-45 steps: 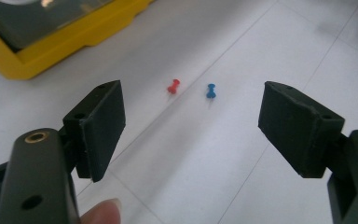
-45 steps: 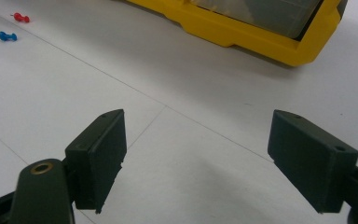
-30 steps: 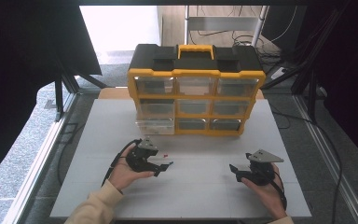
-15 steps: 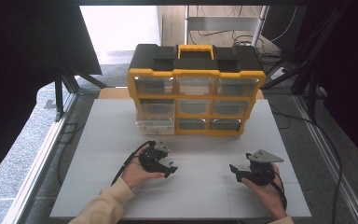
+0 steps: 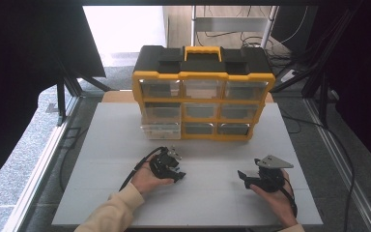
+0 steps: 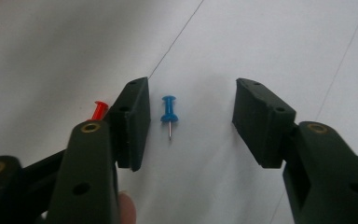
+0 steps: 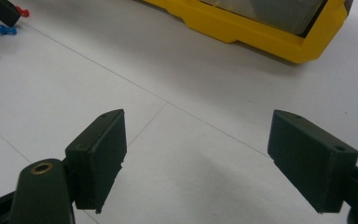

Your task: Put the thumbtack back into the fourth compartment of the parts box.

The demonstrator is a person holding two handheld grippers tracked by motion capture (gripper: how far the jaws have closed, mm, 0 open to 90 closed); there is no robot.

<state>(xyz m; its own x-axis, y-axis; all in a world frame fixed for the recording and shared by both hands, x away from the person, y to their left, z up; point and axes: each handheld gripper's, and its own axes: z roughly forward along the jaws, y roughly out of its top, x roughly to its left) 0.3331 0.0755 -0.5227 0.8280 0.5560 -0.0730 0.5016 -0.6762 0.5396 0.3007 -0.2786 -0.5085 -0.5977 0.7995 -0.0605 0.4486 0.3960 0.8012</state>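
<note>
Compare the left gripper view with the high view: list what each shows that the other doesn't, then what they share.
Left gripper view alone: a blue push pin lying between the open jaws, and a red push pin partly behind one jaw.

High view alone: the yellow drawer organizer, its bottom-left drawer pulled out a little, both hands, and the right gripper.

Shared: the left gripper and the white tabletop.

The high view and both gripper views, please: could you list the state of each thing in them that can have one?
Left gripper: open, jaws either side of the blue pin.
Right gripper: open, nothing between its jaws.
Blue push pin: lying flat on the table, untouched.
Red push pin: lying on the table, outside the jaws, partly hidden.
Drawer organiser: upright; bottom-left drawer slightly pulled out, others shut.
</note>
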